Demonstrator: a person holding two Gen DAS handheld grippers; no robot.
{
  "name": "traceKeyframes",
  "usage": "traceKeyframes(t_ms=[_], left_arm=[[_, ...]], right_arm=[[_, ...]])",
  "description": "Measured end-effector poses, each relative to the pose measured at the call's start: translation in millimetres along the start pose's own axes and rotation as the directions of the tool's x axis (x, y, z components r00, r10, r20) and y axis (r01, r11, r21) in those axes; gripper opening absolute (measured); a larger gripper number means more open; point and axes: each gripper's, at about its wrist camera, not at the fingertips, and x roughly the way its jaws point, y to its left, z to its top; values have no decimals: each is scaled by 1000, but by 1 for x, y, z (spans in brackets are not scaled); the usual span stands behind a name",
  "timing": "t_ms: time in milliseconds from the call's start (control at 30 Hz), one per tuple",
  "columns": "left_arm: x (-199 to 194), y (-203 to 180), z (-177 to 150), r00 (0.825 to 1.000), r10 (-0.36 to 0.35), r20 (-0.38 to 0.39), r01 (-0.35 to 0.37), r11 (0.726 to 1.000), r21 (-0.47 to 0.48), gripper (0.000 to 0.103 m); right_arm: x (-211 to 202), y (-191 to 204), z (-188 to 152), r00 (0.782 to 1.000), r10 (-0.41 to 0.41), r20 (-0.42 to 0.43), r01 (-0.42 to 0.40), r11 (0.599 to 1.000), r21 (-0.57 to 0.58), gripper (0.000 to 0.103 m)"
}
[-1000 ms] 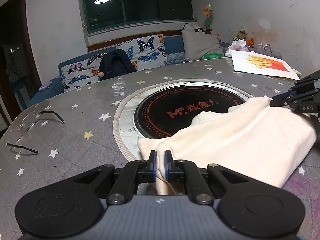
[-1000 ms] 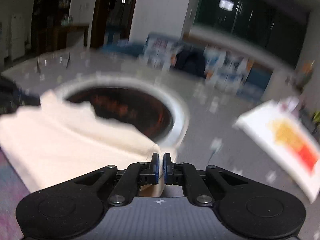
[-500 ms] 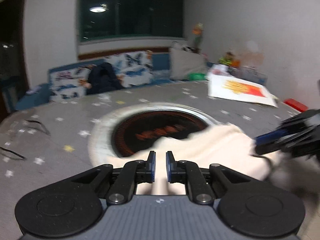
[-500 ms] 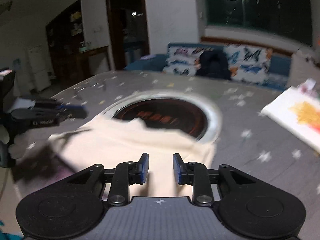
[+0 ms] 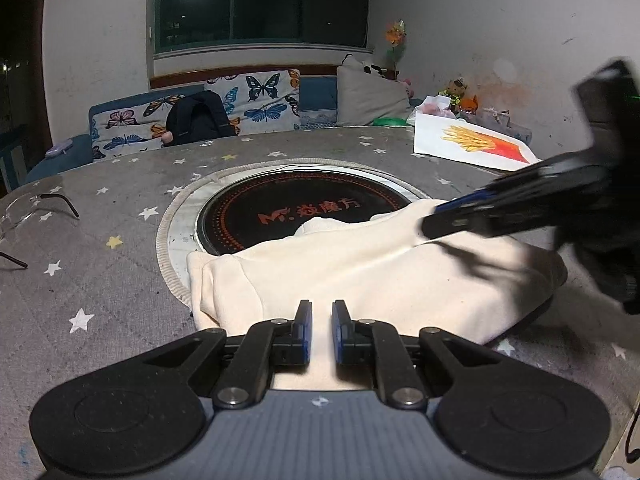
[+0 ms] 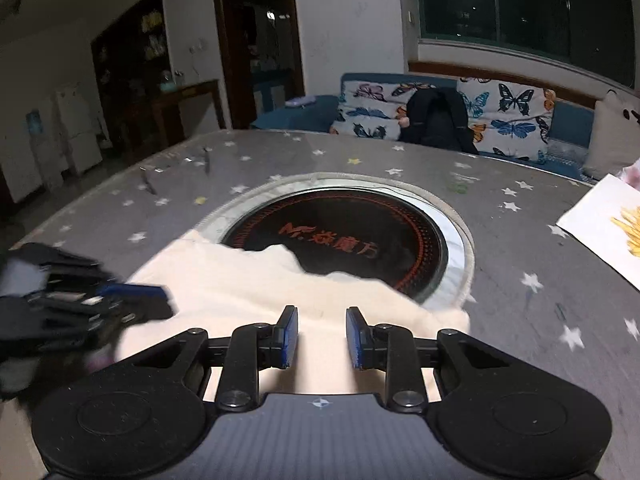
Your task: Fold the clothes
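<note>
1. Both black two-finger grippers with blue pads hover over a cream-coloured folded fabric garment; the left gripper shows a narrow gap between its pads, with only the cloth surface visible below and nothing pinched.
2. Across from it, the right gripper has just been opening; its jaws stand clearly apart above the cream cloth, and nothing is caught between them.
3. That garment lies flat on a round table covered in grey cloth with white and yellow stars, its far edge overlapping the round black glass cooktop with orange lettering set in the table's middle.
4. In the left wrist view the right gripper reaches in from the right, blurred, above the garment's far side.
5. Clear-rimmed eyeglasses with dark temples rest on the table at left, well apart from the garment.
6. A white sheet printed with fries lies at the table's far right.
</note>
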Motion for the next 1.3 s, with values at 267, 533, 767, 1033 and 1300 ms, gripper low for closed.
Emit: traceKeyframes(t_ms=[267,533,767,1033,1300], left_arm=[[1,1,-2,1000,-7,10,7,1000,-11,11],[-13,4,-5,999,15,33,-13,998,-64,14],[-32,10,-11,998,27,53,-22,995,-96,15],[-28,5,-17,998,49,47,-45,995,-85,15],[-28,-1,-15,997,66,40,-64,997,-49,17]], right_arm=[[31,-4,19,994,-103,-45,104,994,19,29],[46,41,30,998,22,-62,-27,996,-80,44],[54,61,34,997,23,-71,-34,988,-153,51],[-3,69,7,997,59,-52,-70,967,-245,56],[-43,76,-22,999,-1,32,12,940,-341,62]])
